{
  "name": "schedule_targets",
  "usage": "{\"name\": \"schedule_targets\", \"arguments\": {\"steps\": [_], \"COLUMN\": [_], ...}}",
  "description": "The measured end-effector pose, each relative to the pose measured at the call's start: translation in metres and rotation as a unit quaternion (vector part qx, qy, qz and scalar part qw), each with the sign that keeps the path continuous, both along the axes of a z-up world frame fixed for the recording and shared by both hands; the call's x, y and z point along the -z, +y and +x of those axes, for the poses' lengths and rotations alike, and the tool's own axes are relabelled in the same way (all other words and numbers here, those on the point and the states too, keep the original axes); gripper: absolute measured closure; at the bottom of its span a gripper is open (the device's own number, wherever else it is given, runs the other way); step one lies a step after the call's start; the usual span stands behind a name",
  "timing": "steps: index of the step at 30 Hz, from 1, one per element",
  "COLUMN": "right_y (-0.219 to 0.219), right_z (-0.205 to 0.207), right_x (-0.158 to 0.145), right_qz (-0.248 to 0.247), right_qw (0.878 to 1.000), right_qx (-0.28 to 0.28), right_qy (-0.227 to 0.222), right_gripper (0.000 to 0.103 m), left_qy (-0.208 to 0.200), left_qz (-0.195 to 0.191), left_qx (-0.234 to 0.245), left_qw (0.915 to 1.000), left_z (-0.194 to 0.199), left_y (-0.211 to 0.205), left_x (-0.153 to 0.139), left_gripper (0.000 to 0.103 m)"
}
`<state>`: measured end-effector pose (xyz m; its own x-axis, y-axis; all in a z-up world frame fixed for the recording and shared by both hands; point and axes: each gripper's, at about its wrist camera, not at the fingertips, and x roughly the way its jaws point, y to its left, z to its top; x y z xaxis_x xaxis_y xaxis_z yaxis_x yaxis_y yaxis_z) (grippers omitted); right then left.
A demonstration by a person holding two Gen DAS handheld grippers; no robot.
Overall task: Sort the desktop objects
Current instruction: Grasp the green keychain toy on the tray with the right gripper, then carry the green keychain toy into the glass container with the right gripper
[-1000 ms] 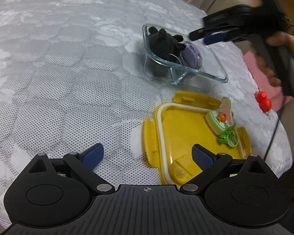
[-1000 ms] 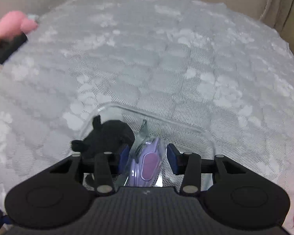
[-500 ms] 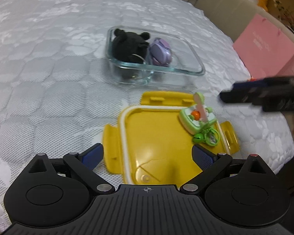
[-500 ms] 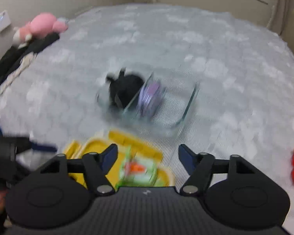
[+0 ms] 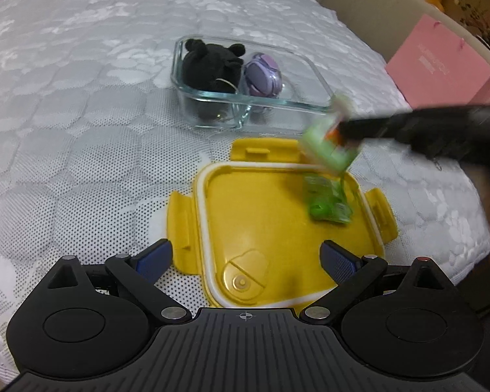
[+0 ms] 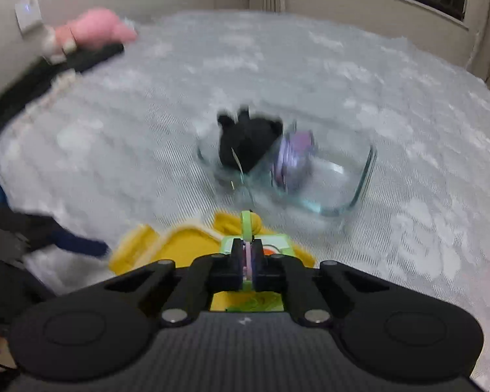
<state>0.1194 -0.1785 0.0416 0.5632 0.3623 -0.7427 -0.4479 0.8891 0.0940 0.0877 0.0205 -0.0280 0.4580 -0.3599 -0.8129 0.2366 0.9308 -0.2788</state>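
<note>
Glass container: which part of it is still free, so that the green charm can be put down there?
In the glass container, the right end beyond the purple case is bare. The left end is crowded by the black plush. The yellow lid also has a free middle. The right gripper holds the green charm above it.

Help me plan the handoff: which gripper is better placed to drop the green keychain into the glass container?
Right. The right gripper is shut on the green keychain, lifted above the yellow lid beside the glass container. The left gripper is open and holds nothing.
</note>
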Motion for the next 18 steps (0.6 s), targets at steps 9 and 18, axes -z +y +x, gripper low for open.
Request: {"name": "schedule_targets", "arguments": {"steps": [9, 18], "right_y": [-0.026, -0.027], "right_z": [0.029, 0.093], "right_x": [-0.078, -0.068], "right_qz": [0.056, 0.070], "right_qw": [0.992, 0.985], "right_qx": [0.078, 0.136], "right_qy": [-0.086, -0.078], "right_gripper": [0.098, 0.098], "left_qy": [0.009, 0.004], "left_qz": [-0.014, -0.018], "left_qx": [0.000, -0.002], "left_qw": [0.9999, 0.9998], "left_z": [0.001, 0.000], "left_y": [0.005, 0.012], "left_x": [0.006, 0.005], "left_gripper": [0.003, 0.003]}}
